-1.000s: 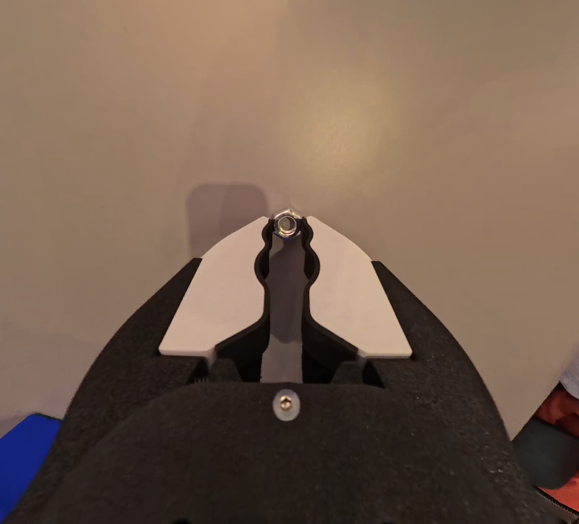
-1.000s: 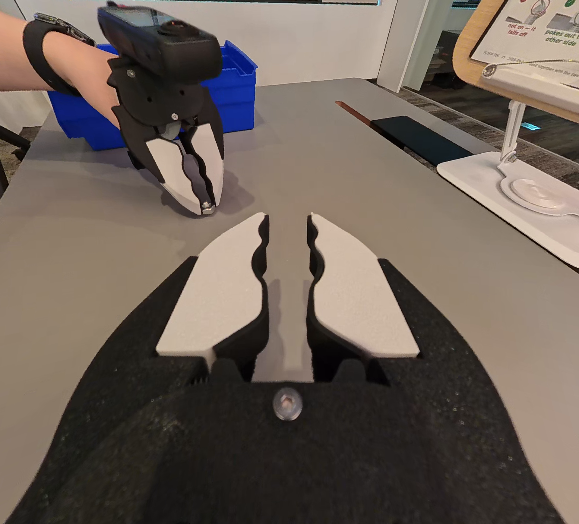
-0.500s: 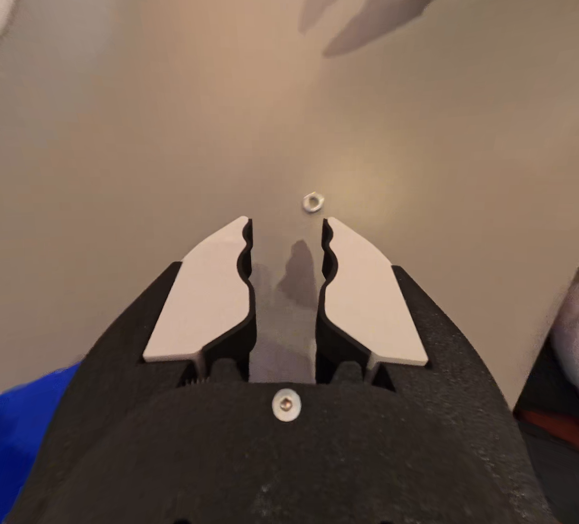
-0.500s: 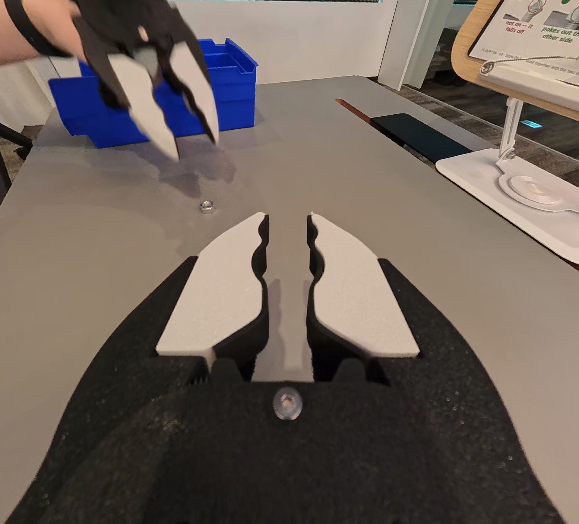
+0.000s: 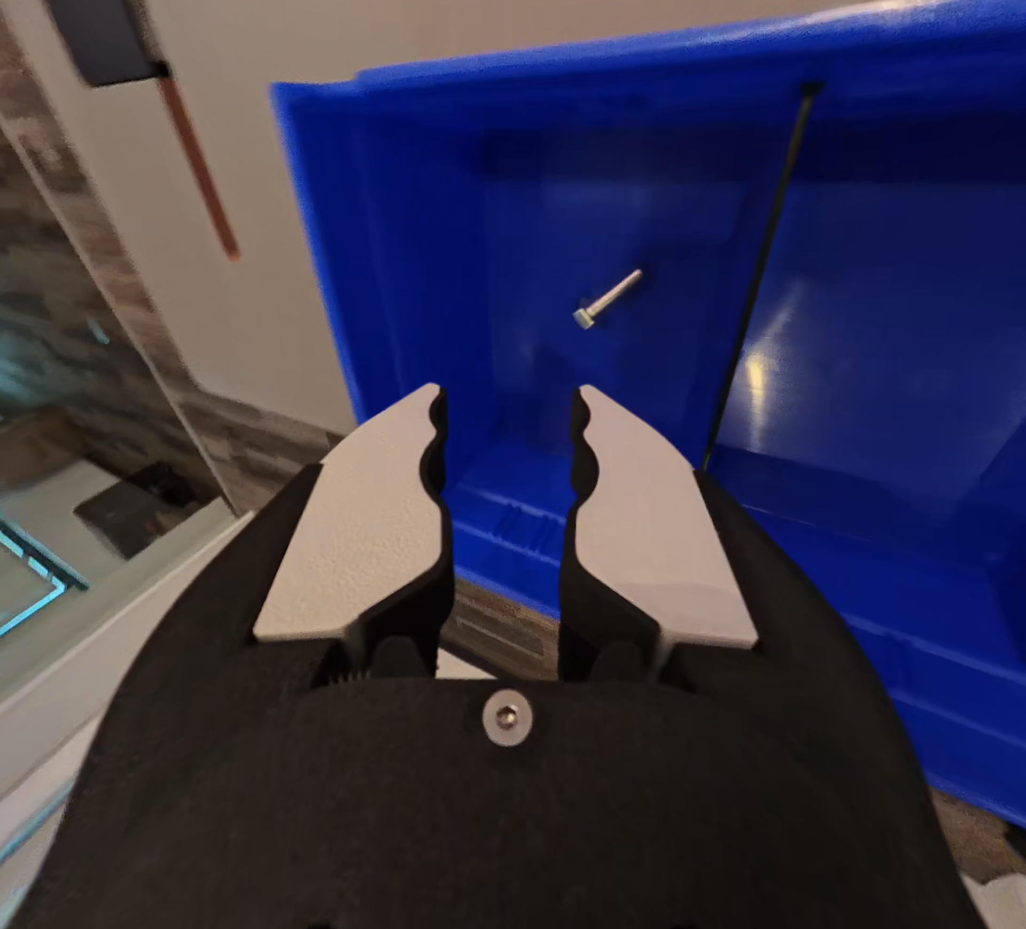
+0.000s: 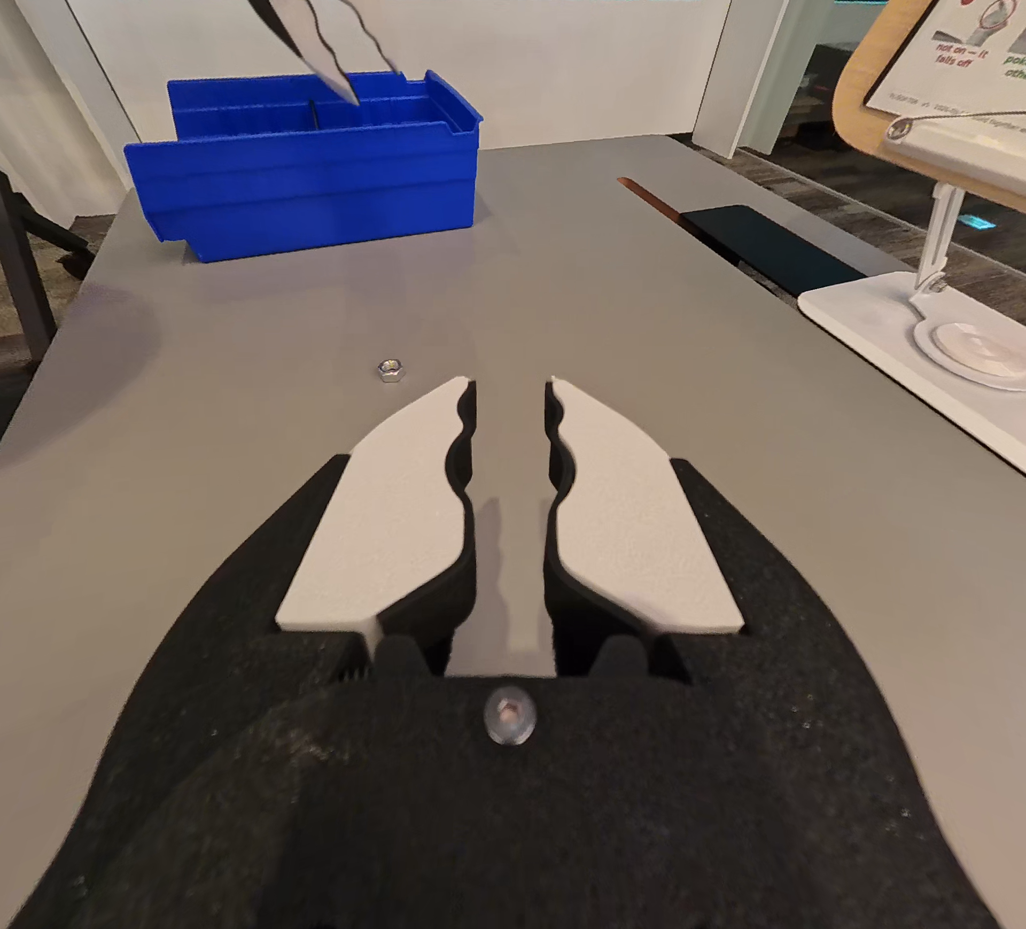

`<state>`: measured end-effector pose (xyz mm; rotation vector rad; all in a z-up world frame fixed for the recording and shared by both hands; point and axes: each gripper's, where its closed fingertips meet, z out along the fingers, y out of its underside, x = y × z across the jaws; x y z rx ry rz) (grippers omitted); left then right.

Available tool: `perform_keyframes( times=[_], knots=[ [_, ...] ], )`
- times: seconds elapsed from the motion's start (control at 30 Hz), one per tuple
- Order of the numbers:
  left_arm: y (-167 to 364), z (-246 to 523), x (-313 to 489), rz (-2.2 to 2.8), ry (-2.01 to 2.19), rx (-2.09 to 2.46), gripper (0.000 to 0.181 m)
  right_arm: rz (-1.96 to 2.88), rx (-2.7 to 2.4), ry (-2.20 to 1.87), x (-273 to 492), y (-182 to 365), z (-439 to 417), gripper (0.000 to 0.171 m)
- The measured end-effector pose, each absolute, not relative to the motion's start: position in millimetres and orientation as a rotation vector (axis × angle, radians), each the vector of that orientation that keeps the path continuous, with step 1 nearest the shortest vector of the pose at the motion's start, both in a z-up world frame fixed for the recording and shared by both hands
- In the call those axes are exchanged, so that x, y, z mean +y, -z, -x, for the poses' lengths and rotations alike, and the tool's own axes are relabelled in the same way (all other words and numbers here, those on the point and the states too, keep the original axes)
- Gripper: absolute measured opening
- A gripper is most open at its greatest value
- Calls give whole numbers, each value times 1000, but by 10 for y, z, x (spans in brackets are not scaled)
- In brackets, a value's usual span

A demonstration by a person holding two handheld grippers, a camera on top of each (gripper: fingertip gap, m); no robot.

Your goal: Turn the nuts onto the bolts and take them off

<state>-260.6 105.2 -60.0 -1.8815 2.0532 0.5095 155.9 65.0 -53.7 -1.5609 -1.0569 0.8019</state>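
My left gripper (image 5: 508, 391), spread wide and empty, hangs over the blue bin (image 5: 888, 69) with the bolt (image 5: 608, 300) just ahead, while my right gripper (image 6: 511, 383), parted and empty, has the nut (image 6: 391, 370) just ahead-left on the desk (image 6: 222, 402).

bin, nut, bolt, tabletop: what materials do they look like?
Blue bin: looks like moulded plastic, glossy; uniform colour, ribbed rim, soft highlights inside.
Nut: metal, probably plated steel; bright silver hex faces.
Bolt: likely the same silvery metal; blur hides the threads.
Table: matte grey, smooth, maybe laminate or painted board; hard to tell.
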Motion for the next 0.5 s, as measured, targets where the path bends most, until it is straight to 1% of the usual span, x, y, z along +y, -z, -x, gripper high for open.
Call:
perform_keyframes(
  times=[0.17,0.37,0.5],
  knots=[
    [1027,2606,1142,1840,-426,2213,43,1560,-1003,-897,671,523,-1555,22],
    [1313,2541,1122,1823,-294,2353,42,1548,-946,-980,701,485,-1602,22],
    [1475,2611,1103,1791,-287,2448,41,1570,-947,-986,722,539,-1599,21]
  ],
)
